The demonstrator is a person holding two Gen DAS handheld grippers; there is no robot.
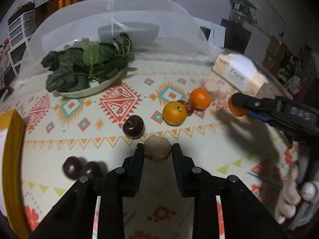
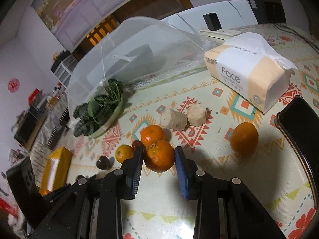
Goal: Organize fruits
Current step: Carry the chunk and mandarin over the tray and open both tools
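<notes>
- Left gripper [image 1: 158, 151] was pinching a brown, rough-skinned fruit [image 1: 157, 148] between its two black fingers, low over the patterned tablecloth [image 1: 209, 149].
- Right gripper [image 2: 159, 156] was clamped on an orange [image 2: 159, 155], the blue pads pressed against both its sides; seen also in the left wrist view, at the right.
- Read "Face" in grey letters on the tissue pack [image 2: 249, 73], lying far right on the cloth; smaller print under it too blurred to read.
- Read "DAS", perhaps, in pale letters on the body of the right gripper in the left wrist view; blurred there.
- Found two more oranges [image 1: 175, 113] near the middle, with a small red fruit [image 1: 187, 107] touching between them.
- Found another orange [image 2: 243, 138] alone, right of the held one.
- Found a dark round fruit [image 1: 133, 126] just beyond the left gripper, two similar ones [image 1: 72, 167] beside its left finger.
- Found two pale peeled pieces [image 2: 174, 118] behind the oranges.
- Found leafy greens on a plate [image 1: 79, 94], partly under a white mesh cover [image 1: 139, 16].
- Found a yellow box [image 2: 55, 167] at the far left edge.
</notes>
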